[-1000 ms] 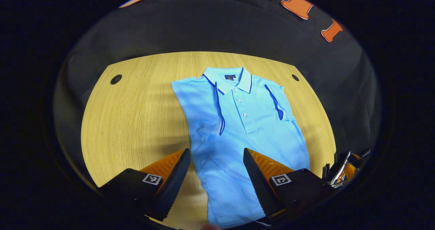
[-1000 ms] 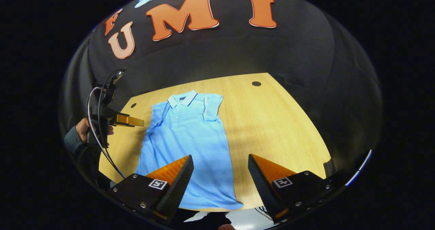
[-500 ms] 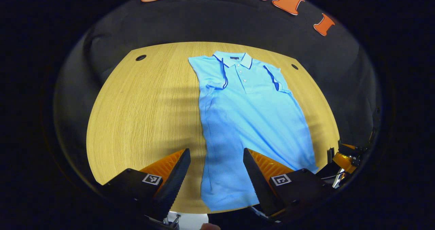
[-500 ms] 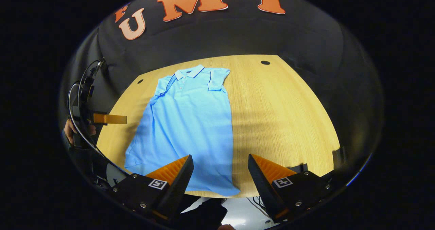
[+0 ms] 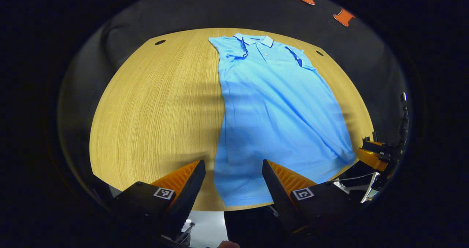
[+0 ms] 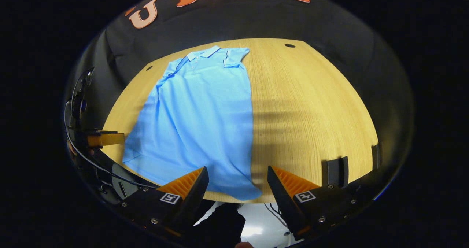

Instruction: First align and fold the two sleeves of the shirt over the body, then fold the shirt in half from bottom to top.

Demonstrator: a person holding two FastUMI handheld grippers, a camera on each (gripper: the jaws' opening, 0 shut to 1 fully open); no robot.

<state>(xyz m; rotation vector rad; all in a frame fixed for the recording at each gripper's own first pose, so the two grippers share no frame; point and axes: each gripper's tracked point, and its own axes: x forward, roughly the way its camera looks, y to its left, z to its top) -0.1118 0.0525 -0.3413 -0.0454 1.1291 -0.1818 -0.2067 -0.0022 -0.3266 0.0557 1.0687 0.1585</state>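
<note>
Shirt (image 5: 278, 108) lies flat on the surface (image 5: 154, 105), sleeves already folded in, long axis running straight away from both tools, collar far, hem nearest. Left hand-held gripper (image 5: 233, 174) and right hand-held gripper (image 6: 237, 180) each hover spread and empty just short of the hem, one toward each bottom corner. Judgement: neither is nearer; the bottom-to-top fold suits a paired grasp

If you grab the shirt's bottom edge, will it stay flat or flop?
Probably flop: the shirt lies limp on the table with soft wrinkles. It looks thin, likely light. Held by one corner, it may sag and its folded sleeves might slip open.
</note>
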